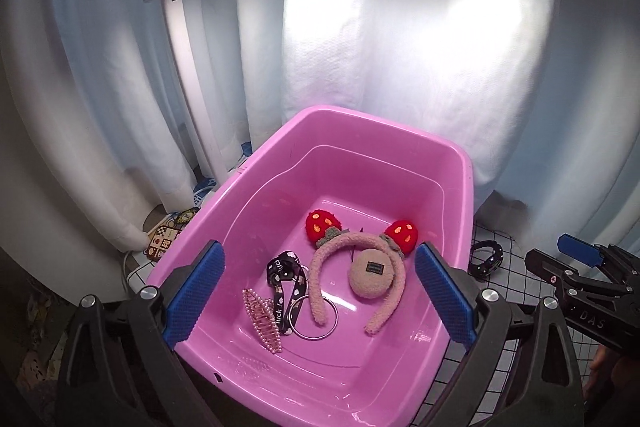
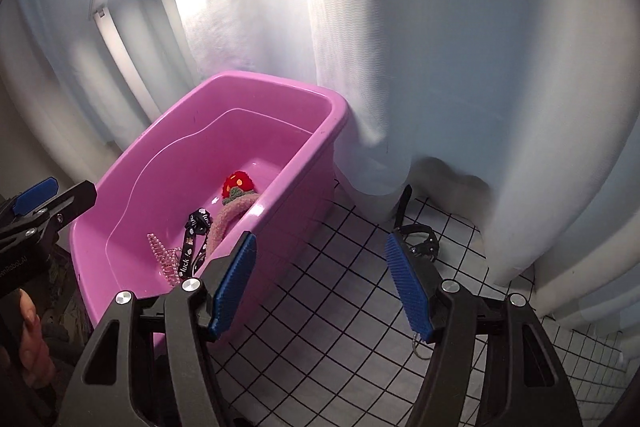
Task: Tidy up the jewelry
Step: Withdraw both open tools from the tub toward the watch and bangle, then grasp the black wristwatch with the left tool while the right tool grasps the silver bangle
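A pink plastic tub (image 1: 464,187) (image 2: 304,95) stands on the checked cloth. In it lie a fuzzy pink headband with red strawberry ears (image 1: 356,267) (image 2: 236,199), a black printed strap with a metal ring (image 1: 288,287) (image 2: 192,243) and a pink pearl hair clip (image 1: 262,323) (image 2: 166,255). My left gripper (image 1: 316,301) is open and empty, hovering over the tub. My right gripper (image 2: 322,287) is open and empty over the cloth, right of the tub. A black studded band (image 1: 486,259) (image 2: 422,241) lies on the cloth just beyond the right gripper.
White curtains (image 2: 440,67) hang close behind the tub. A lamp post (image 1: 188,67) stands at the back left. Patterned cards (image 1: 164,239) lie left of the tub. A small wire ring (image 2: 420,347) lies on the white checked cloth (image 2: 340,267).
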The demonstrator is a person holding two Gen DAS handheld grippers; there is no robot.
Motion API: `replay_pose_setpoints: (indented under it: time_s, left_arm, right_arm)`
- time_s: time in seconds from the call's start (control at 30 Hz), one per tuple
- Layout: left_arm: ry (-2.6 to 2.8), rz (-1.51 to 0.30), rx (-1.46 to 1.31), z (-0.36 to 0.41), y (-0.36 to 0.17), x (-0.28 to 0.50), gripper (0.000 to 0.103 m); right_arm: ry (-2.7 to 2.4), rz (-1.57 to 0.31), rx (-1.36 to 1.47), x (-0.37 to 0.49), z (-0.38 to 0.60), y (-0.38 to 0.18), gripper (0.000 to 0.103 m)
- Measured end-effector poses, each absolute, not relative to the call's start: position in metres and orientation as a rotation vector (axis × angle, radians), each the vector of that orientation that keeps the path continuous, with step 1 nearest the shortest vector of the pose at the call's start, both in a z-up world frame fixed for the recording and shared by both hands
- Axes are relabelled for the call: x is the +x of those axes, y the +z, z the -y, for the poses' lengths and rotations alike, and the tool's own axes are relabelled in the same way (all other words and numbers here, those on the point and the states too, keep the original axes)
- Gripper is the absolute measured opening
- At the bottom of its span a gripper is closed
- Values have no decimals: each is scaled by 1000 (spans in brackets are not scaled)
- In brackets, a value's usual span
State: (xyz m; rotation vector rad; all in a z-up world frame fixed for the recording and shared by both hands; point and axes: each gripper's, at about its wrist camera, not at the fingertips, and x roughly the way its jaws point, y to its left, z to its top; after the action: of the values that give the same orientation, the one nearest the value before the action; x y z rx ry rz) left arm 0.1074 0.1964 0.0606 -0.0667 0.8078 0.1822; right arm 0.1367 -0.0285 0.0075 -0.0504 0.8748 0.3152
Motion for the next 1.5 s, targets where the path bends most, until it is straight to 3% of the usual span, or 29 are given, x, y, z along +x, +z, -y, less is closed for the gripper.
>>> replay_pose_setpoints:
  time_s: [0.4,0.8,1.5]
  left_arm:
    - [-48,-806,-51,-96,65,103,97]
    - [-190,-871,39,-8,11,113,97]
    - [-68,-973,63,5,-113,203,97]
  right_arm:
    - [116,-902,91,61,145,-30,69]
    - [100,-999,192,48,170,-123,69]
    - [96,-967,164,102,136,-200,69]
